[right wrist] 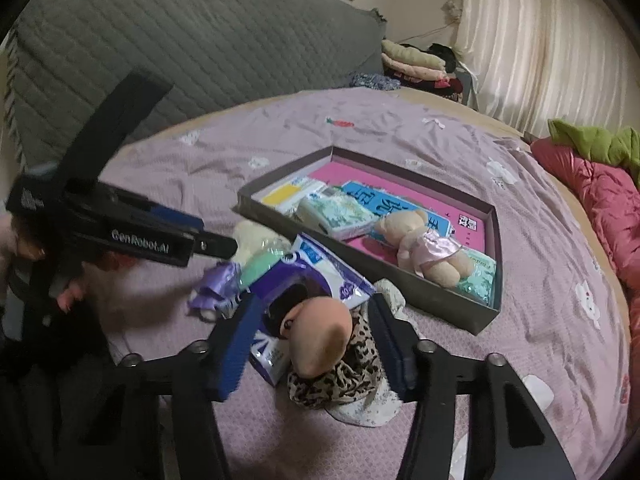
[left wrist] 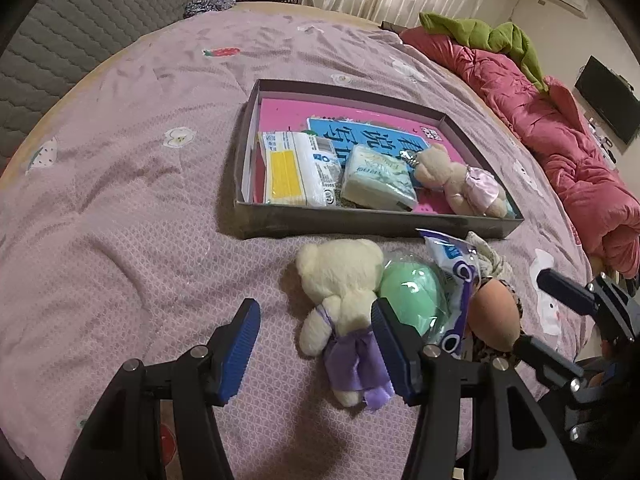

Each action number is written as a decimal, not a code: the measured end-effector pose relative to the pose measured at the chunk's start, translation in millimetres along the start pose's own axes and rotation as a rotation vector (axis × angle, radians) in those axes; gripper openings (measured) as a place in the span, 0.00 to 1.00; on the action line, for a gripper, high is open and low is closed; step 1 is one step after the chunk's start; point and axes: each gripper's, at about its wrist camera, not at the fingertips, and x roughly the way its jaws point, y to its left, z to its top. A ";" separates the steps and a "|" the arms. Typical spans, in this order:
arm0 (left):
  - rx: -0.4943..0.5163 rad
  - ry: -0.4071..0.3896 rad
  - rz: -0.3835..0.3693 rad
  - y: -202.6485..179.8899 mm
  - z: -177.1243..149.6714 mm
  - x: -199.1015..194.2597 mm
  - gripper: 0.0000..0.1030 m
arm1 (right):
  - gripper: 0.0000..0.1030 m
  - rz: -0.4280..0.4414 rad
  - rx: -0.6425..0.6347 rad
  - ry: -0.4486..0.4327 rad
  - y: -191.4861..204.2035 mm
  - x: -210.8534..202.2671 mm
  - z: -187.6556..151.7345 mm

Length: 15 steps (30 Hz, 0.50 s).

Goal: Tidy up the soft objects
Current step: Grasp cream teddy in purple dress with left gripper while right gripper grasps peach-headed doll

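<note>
Left gripper (left wrist: 316,344): spread wide above the bed (left wrist: 120,208), pinching nothing, blue pads flanking the cream bear in a purple dress (left wrist: 344,312) lying face-down on the pink sheet. Just right of that bear: green ball (left wrist: 412,296), touching it, then a blue-and-white tissue pack (left wrist: 452,280), tilted against the ball. Further right: doll with a bald head (left wrist: 494,312) in leopard-print cloth, close to the pack.

Right gripper (right wrist: 312,344): also spread, fingers either side of the doll's head (right wrist: 320,336); contact with the pads hard to judge, possibly none.

Beyond this cluster, on the bed: shallow dark box (left wrist: 360,226) with a pink floor. Inside, left to right: white pack with a yellow panel (left wrist: 296,168), pale green tissue pack (left wrist: 378,178), tan bear in a pink dress (left wrist: 460,184), all over a blue book cover (left wrist: 372,136). Far right edge of the bed: rumpled red quilt (left wrist: 560,140) with green cloth (left wrist: 488,36) on top.
</note>
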 end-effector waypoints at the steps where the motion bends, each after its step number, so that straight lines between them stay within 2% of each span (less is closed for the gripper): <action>1: -0.003 0.006 0.004 0.9 -0.2 1.7 0.56 | 0.54 -0.004 -0.006 0.008 0.2 1.9 -1.1; 8: -0.018 0.015 0.000 3.8 0.3 5.0 0.56 | 0.42 -0.011 -0.033 0.029 3.3 9.4 -4.0; 15: -0.019 0.020 -0.005 4.1 1.1 7.4 0.56 | 0.40 -0.013 -0.040 0.050 2.6 18.0 -4.6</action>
